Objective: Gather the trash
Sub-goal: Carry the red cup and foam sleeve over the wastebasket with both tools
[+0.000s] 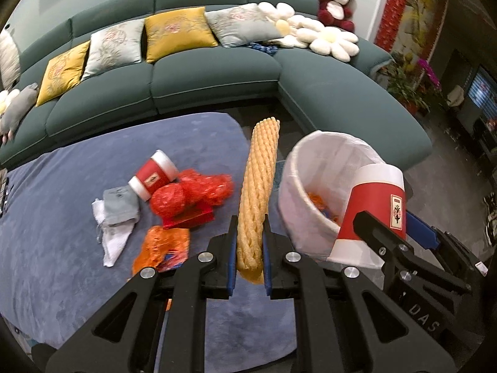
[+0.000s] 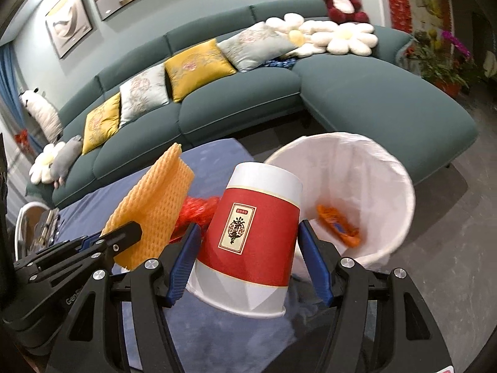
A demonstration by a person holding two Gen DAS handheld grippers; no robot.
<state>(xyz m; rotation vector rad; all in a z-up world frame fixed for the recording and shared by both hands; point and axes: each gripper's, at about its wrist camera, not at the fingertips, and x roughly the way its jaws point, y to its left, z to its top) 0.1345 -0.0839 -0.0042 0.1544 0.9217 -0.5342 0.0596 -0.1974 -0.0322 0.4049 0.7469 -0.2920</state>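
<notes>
My left gripper (image 1: pixel 250 248) is narrowed on the yellow foam net sleeve (image 1: pixel 257 186), blue pads pressing its lower end from both sides; the sleeve stands nearly upright, rising over the blue rug (image 1: pixel 62 217). In the right wrist view the same sleeve shows flat and broad, its lower edge behind the left finger.

My right gripper (image 2: pixel 248 248) is set fairly wide, both pads against the red band of a red-and-white paper cup (image 2: pixel 248 233). The cup is inverted, rim toward the camera, tilted, and sits just beside the white-lined trash bin (image 2: pixel 394 186), in front of its near rim. Whether the cup touches the bin, I cannot tell.

Bin contents: one orange wrapper (image 2: pixel 338 225) visible in the right view; the bottom is partly hidden by the cup.

On the rug, left view, count:
- second red-and-white cup (image 1: pixel 153 175), lying on its side: 1
- red mesh netting (image 1: pixel 192 191), bunched, touching that cup: 1 clump; edges blurred
- red flat piece (image 1: pixel 189 219) under the netting, mostly covered: 1
- orange wrapper on the rug (image 1: pixel 161 248), partly cut off by my left finger: 1
- grey and white crumpled cloth or tissue (image 1: pixel 116 217): cannot separate into pieces.

Behind the rug, green sectional sofa (image 1: pixel 217 71).
</notes>
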